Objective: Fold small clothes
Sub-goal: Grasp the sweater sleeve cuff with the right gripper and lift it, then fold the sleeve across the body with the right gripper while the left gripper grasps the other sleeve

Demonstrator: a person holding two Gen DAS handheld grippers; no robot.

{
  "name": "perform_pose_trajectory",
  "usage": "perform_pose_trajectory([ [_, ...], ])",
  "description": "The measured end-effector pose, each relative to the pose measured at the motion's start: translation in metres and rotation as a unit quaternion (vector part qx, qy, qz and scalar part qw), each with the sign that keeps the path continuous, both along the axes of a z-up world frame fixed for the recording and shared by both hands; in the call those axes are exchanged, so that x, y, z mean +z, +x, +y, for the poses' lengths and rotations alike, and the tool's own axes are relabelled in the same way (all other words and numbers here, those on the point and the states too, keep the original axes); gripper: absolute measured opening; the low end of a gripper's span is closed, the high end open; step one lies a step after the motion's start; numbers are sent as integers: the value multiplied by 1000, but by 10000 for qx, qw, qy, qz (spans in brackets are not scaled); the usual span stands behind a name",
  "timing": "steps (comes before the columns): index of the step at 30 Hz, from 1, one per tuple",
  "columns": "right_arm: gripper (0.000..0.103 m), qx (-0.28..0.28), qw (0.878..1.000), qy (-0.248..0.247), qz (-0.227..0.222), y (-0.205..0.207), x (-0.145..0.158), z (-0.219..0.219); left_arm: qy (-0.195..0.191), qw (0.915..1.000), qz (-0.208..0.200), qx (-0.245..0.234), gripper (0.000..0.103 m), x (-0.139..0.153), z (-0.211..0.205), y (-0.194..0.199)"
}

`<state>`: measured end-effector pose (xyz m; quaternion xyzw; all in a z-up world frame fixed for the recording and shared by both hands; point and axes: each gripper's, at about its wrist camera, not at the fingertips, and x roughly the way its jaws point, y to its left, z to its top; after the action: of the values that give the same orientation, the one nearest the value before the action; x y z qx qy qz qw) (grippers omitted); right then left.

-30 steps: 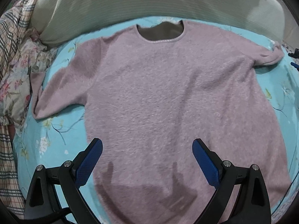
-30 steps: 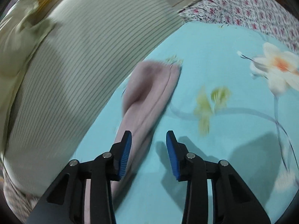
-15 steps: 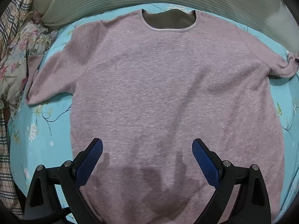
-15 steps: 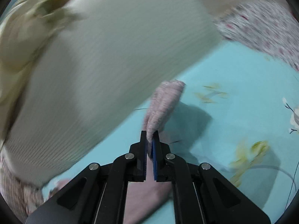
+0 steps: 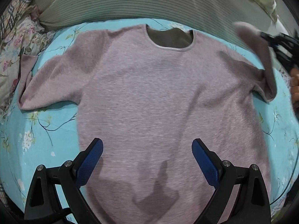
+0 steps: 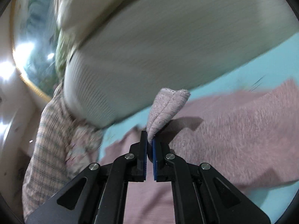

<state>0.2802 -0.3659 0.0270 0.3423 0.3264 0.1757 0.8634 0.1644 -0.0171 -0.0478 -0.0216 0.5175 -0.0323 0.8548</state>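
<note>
From the left wrist view, we see our left claw (image 5: 147, 149) spread wide and grasping nothing, hovering above the lower part of a pink fuzzy sweater (image 5: 158, 102). The sweater lies flat, front up, on a turquoise flowered bedsheet (image 5: 37, 130), its neckline toward a striped pillow (image 5: 149, 1) at the head of the bed. One sleeve lies out flat toward a floral quilt (image 5: 13, 56); the other sleeve (image 5: 261, 44) is lifted off the sheet at the far side, where our right claw (image 5: 265, 37) shows blurred, with a hand (image 5: 295, 85) behind it.

From the right wrist view, our right claw (image 6: 149, 145) is clenched on the sleeve cuff (image 6: 166, 110), which sticks up between the blue pads (image 6: 154, 155). Below it the sweater's body (image 6: 233, 134) spreads over the sheet, with the pillow above and a plaid cloth (image 6: 46, 149) beside.
</note>
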Motion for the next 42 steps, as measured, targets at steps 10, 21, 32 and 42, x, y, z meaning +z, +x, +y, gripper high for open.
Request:
perform_pose_trajectory([
  [10, 17, 1636, 9829, -98, 840, 0, -92, 186, -756, 9971, -37, 49, 96, 0, 58, -8],
  [21, 48, 566, 9957, -83, 726, -69, -86, 133, -1295, 9911, 266, 115, 97, -40, 54, 63],
  [32, 48, -470, 9945, -339, 877, -135, -73, 39, -1481, 9887, 232, 32, 20, -65, 46, 152],
  [42, 48, -1368, 9826, -960, 806, -144, -54, -23, -713, 9952, -659, 133, 9, -10, 98, 146],
])
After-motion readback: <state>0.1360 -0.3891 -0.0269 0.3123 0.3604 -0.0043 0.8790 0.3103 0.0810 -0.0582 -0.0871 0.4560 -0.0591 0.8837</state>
